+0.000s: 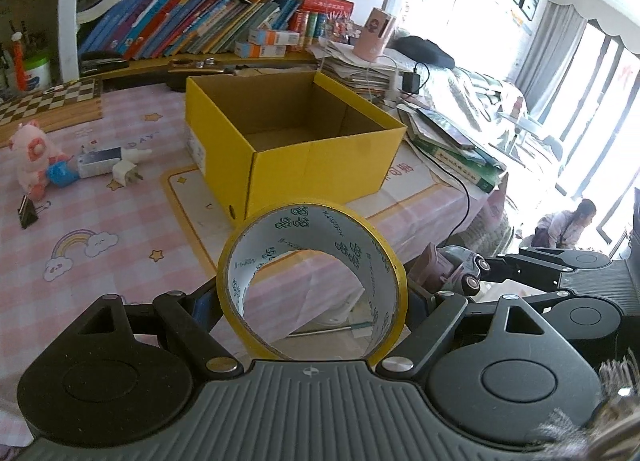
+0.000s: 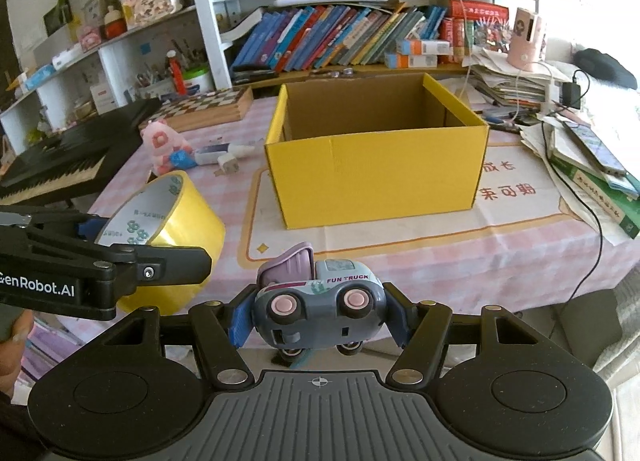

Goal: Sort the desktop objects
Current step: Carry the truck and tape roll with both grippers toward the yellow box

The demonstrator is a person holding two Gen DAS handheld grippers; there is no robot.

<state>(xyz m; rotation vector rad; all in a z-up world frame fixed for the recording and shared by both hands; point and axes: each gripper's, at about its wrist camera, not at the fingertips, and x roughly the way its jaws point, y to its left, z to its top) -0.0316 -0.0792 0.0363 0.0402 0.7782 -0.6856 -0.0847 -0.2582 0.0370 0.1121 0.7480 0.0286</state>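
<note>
Tape roll (image 1: 312, 281); toy truck (image 2: 320, 301); both gripped

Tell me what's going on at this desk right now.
A person is tidying the desk with two handheld claws. The left claw is clamped on a roll of yellow tape; the right claw grips a toy truck lying on its side. Both are held in front of the open yellow cardboard box. A pink plush toy, a white charger plug and a black binder clip lie on the tablecloth.

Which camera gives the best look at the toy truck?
The right wrist view: the toy truck sits centred and sharp, clamped sideways in the right gripper, lettering readable. The left wrist view catches only part of it behind the tape roll.
</note>
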